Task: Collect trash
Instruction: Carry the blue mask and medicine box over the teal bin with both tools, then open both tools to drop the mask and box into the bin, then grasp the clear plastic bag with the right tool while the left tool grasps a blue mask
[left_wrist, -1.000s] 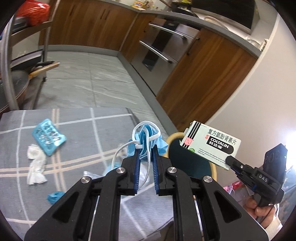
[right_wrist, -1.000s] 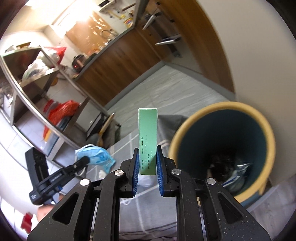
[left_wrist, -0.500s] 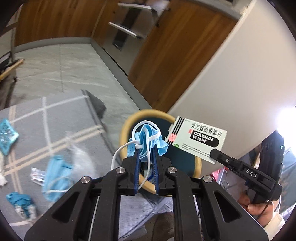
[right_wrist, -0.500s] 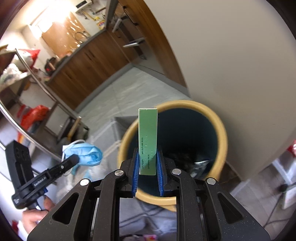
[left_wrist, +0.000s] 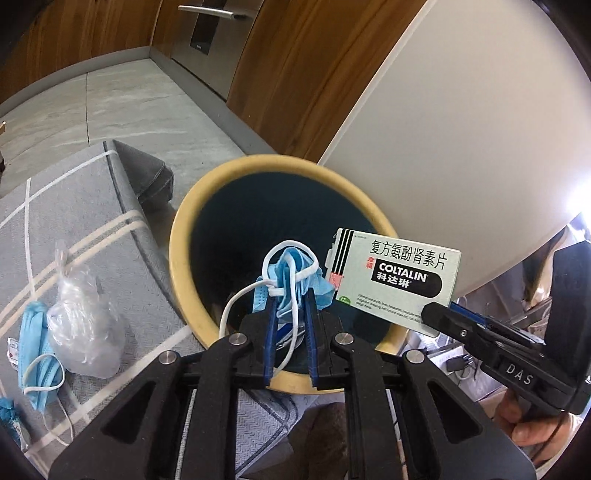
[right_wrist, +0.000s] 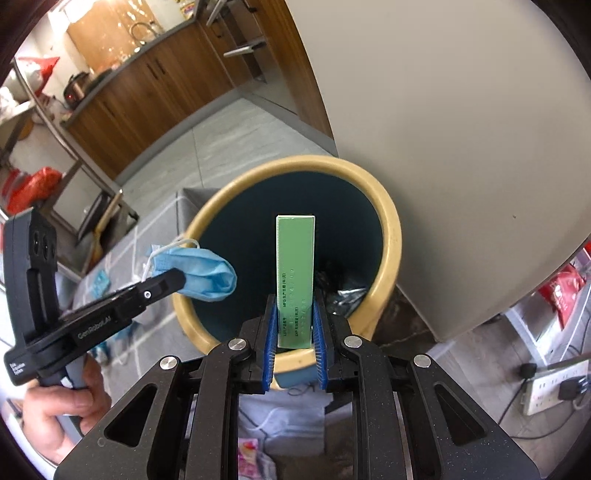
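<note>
Where grey tile floor (left_wrist: 122, 107) meets wood cabinets (left_wrist: 295, 74), a striped rug (left_wrist: 74, 206) lies.

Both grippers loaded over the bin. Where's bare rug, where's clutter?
Bare rug: the striped stretch between the folded corner and the clear plastic bag. Crowded: lower left, where a blue mask lies against the bag. The bin mouth is open, some trash at the bottom.

A crumpled blue face mask (left_wrist: 291, 275) (white ear loops dangling) sits clamped in the left hand-held gripper (left_wrist: 291, 325); a green-and-white medicine box (right_wrist: 295, 280) stands upright in the right hand-held gripper (right_wrist: 295, 332), both above the yellow-rimmed bin (left_wrist: 177, 258).
</note>
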